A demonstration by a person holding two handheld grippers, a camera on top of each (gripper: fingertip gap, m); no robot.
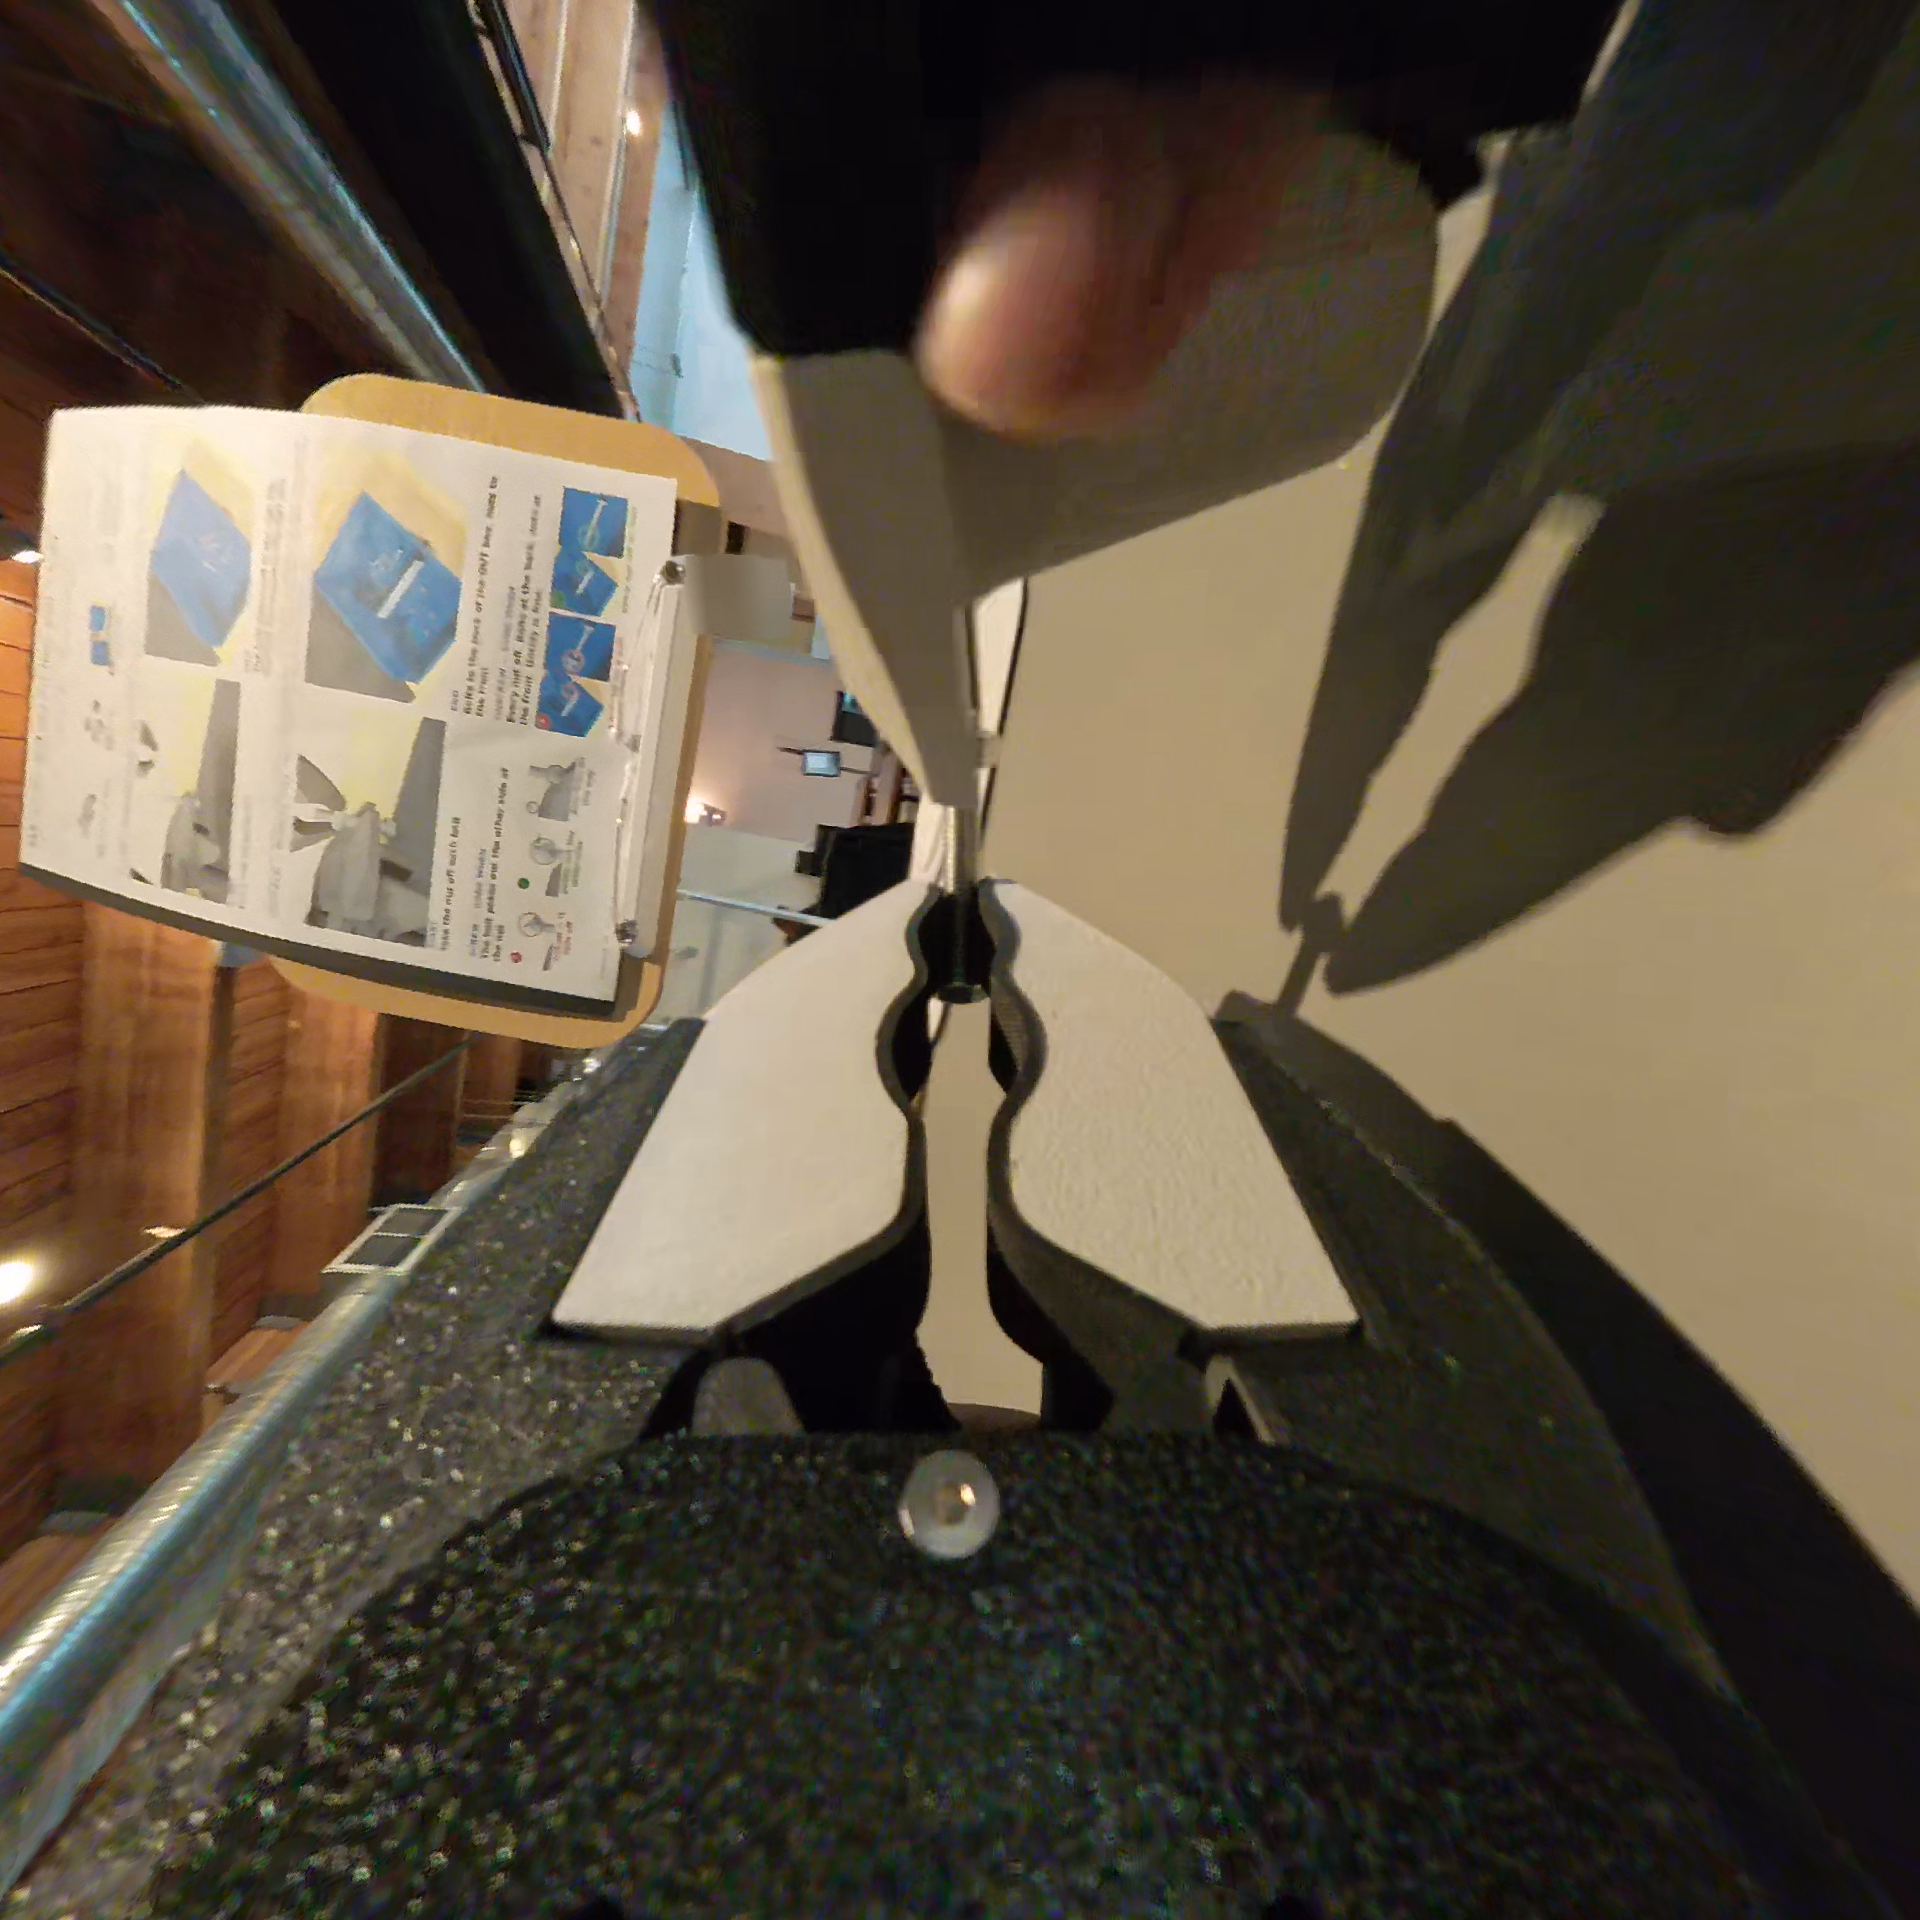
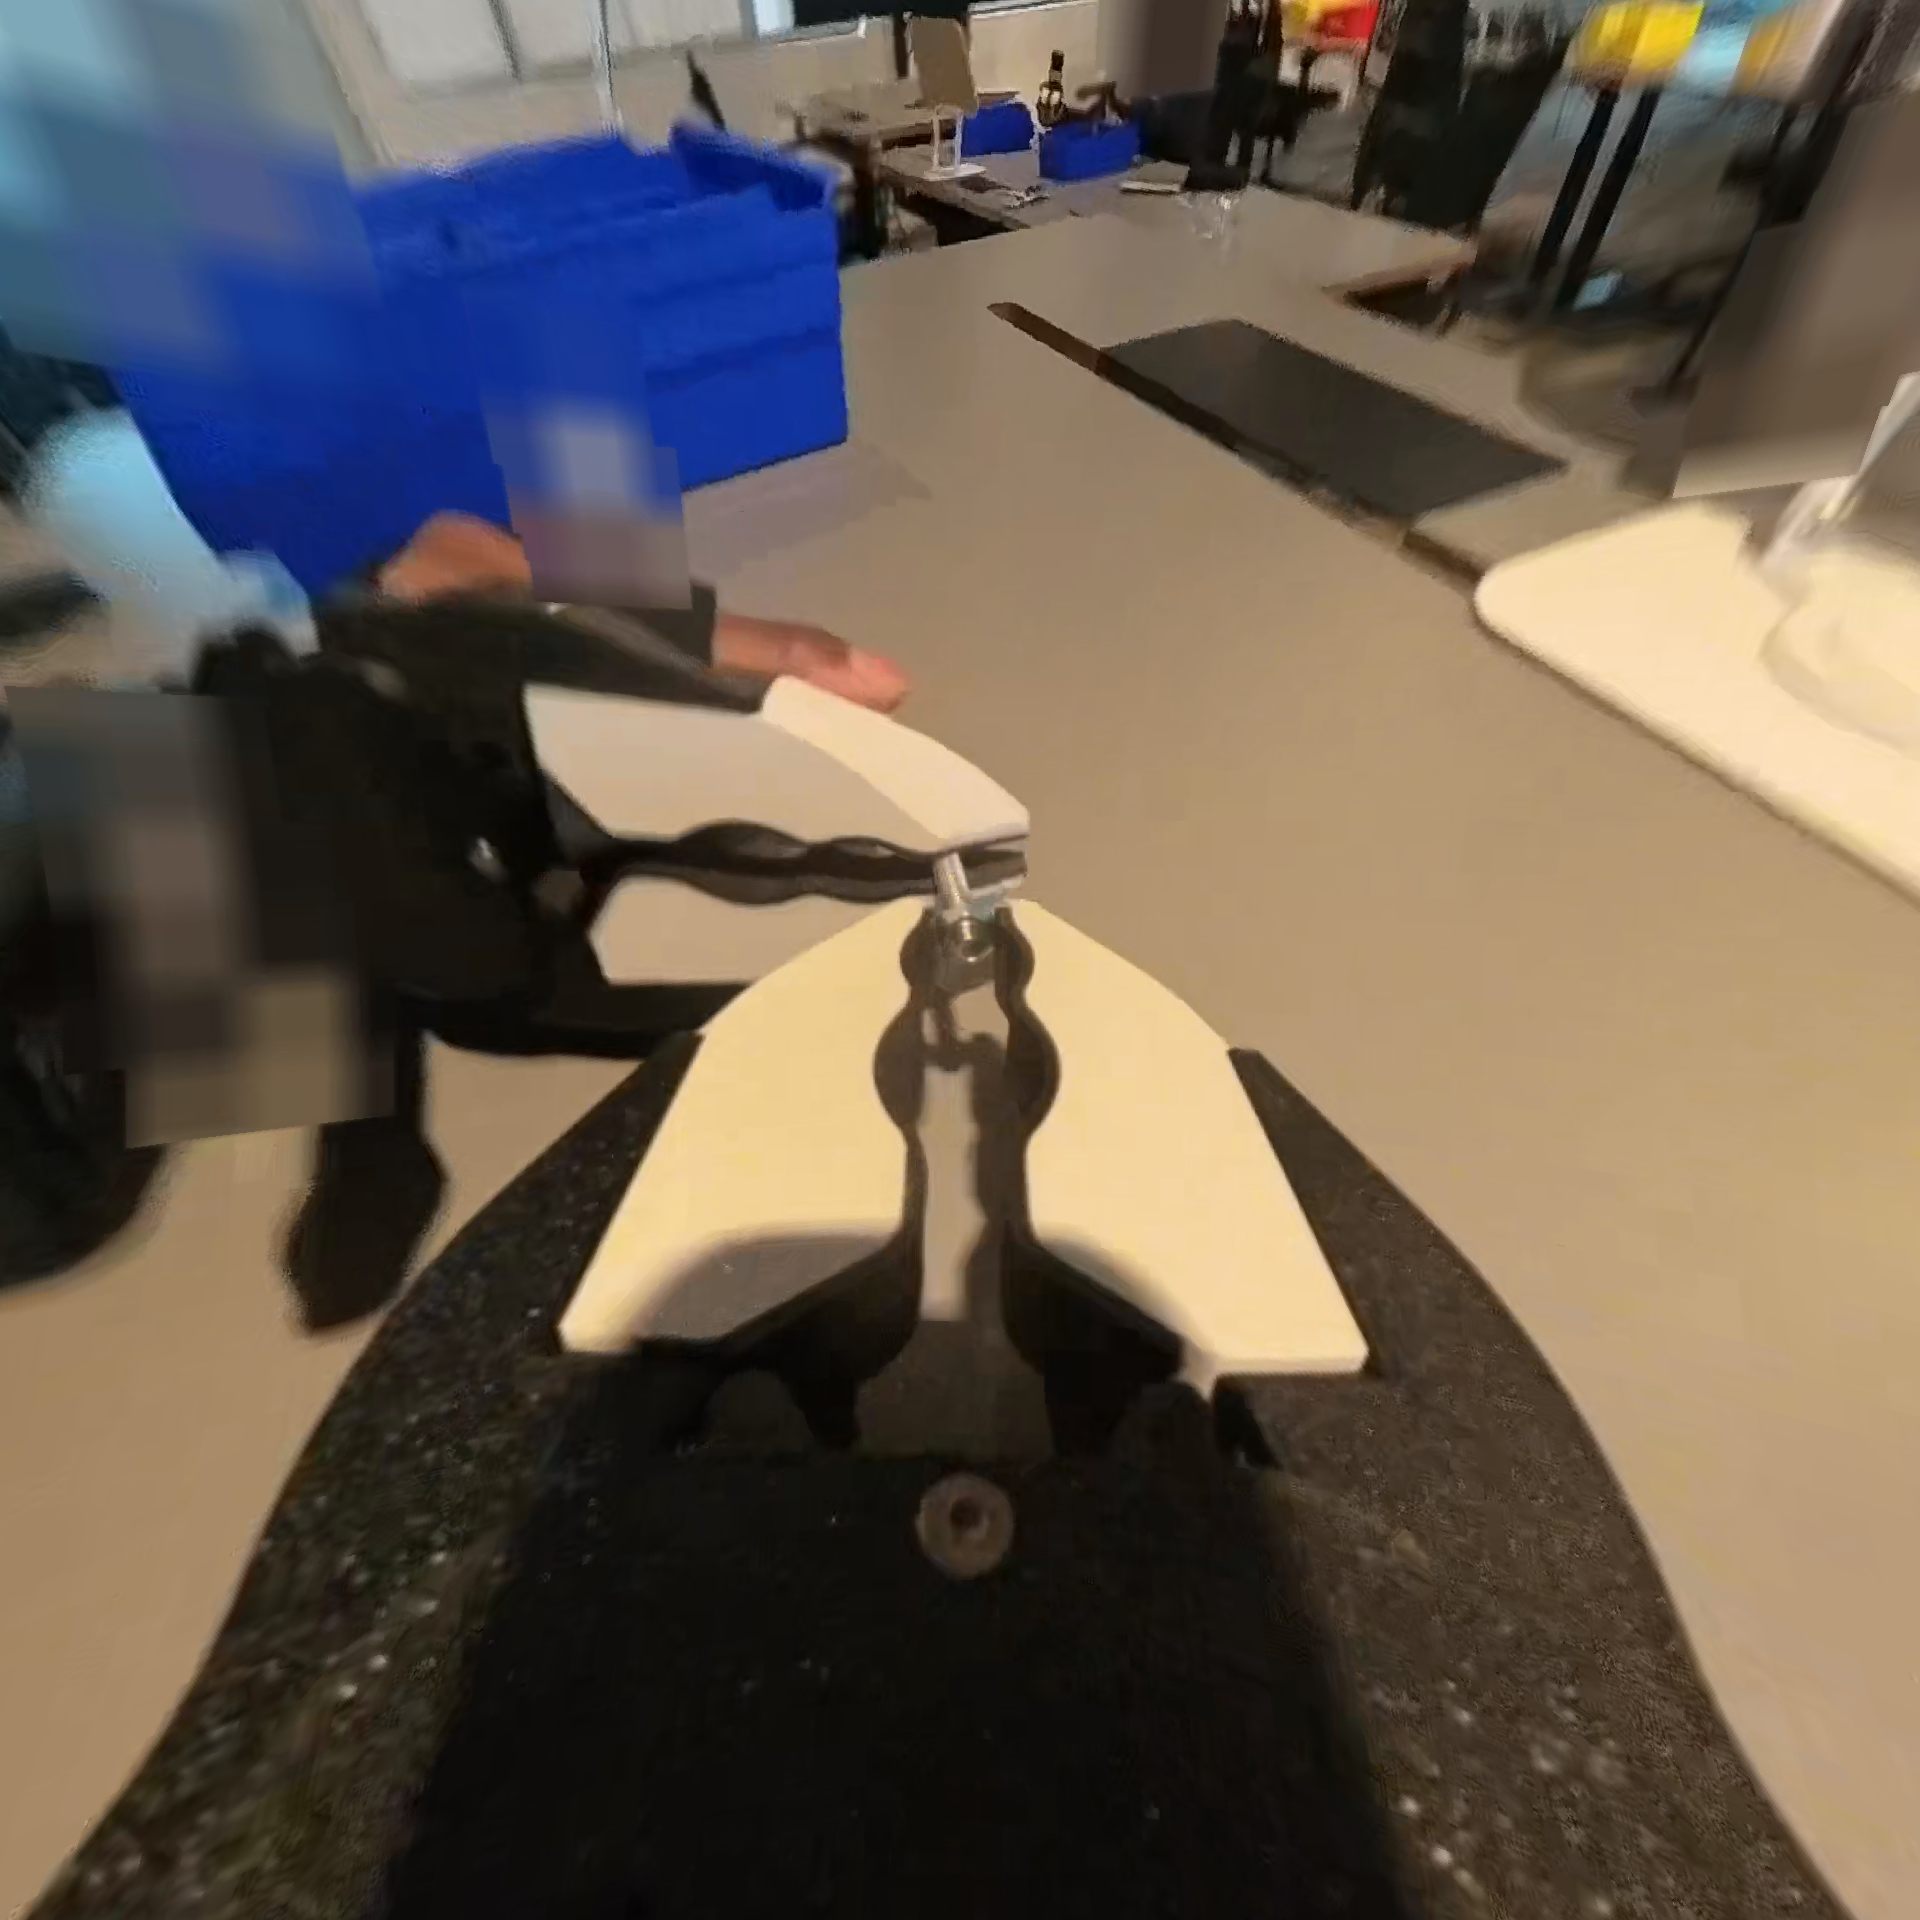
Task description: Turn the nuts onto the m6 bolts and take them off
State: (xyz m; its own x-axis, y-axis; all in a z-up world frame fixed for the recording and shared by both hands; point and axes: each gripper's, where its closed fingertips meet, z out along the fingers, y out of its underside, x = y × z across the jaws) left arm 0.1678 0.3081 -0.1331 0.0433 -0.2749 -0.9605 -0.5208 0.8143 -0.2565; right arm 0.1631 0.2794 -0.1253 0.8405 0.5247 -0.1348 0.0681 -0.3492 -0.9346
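My left gripper (image 1: 961,940) and right gripper (image 2: 961,935) look alike: speckled black bodies, a round screw (image 1: 948,1507) set in the middle, and flat off-white fingers (image 2: 790,1132) whose black inner edges run in waves. The hand's sleeve (image 2: 114,468) is blue.

- You have one thing with writing in view: a printed instruction sheet (image 1: 343,707) with photos and short text lines, fixed to a tan board (image 1: 665,966) in the left wrist view.
- Nothing in your right wrist view bears any writing.
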